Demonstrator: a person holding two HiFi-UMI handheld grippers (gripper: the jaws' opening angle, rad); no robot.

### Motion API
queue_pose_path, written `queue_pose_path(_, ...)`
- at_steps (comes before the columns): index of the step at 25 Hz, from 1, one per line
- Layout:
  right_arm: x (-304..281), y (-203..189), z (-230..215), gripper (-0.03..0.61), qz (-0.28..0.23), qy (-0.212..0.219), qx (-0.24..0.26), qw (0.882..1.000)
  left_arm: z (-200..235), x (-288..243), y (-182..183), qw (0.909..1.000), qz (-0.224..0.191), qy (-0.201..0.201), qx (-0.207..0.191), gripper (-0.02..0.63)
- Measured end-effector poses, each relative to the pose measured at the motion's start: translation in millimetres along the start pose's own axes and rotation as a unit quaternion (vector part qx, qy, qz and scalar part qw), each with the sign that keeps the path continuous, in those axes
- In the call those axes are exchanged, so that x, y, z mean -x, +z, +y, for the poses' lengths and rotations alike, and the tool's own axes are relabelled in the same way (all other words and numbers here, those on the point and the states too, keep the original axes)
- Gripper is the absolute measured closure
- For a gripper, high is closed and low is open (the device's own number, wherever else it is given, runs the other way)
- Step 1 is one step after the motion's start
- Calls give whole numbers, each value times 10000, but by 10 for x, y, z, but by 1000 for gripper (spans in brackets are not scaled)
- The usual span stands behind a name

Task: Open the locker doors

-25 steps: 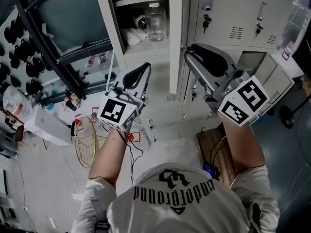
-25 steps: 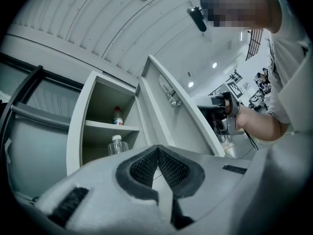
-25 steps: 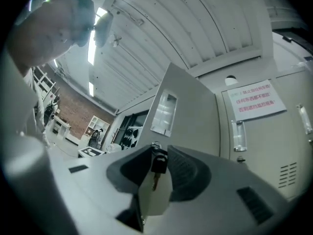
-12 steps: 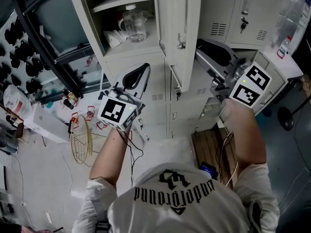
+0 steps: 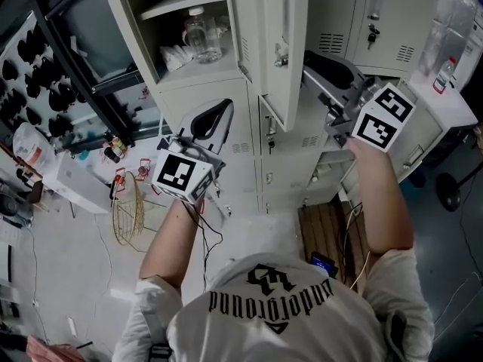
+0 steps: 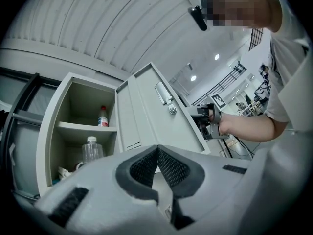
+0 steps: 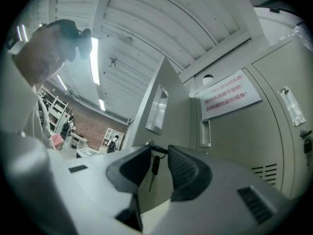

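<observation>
The upper locker door (image 5: 285, 36) stood swung out from its compartment (image 5: 189, 59), hinged on the compartment's right side. In the head view it showed more of its face than 1 second before, when it was seen almost edge-on. The whole bank of lockers also lay further left in that view than it had. A clear bottle (image 5: 200, 35) below the shelf (image 5: 173, 6) had shifted leftward with it. A second bottle (image 6: 101, 116) stood on the shelf above.

The right tongs (image 7: 159, 150) were at the door's outer face, level with its lock. Their jaws stood apart, with the door's key (image 7: 153, 166) hanging from its ring in the gap, and neither pad pressed on it. Their marker cube (image 5: 383, 119) sat higher in the head view than 1 second earlier. Just beyond the open door, a closed door (image 7: 244, 131) carried a red-lettered notice (image 7: 227, 99).

The left tongs (image 6: 157, 150) were closed, pad tips meeting with nothing between them. They were held in front of the open compartment, tilted a little upward and well apart from the door. Across all 3 head views they kept nearly the same place in the picture.
</observation>
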State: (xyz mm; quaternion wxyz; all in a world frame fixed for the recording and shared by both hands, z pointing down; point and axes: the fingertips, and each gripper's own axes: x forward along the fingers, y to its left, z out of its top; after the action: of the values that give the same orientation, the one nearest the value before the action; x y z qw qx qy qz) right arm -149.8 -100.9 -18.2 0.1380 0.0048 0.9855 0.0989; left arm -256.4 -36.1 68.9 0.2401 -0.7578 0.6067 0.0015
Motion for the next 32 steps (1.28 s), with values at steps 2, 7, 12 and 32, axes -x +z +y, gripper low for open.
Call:
queue_pose_path(2,3,0,7,459,-19,28,12,10000,-27,13,15,10000,16,44,-35,606)
queue_pose_path(7,60,-81,1,448,78,-127,183,9997,-80,63,4,9999,82,134,-30,606)
queue_pose_path(12,217,-362,24,436,261,-263,181,9992,-170,115,-129,9996,223,168,51,606)
queue_pose_path(32,1375,-2255,748,539,781,-924,-50,9926,-1305,713,-1197,9919,813,149,965,606)
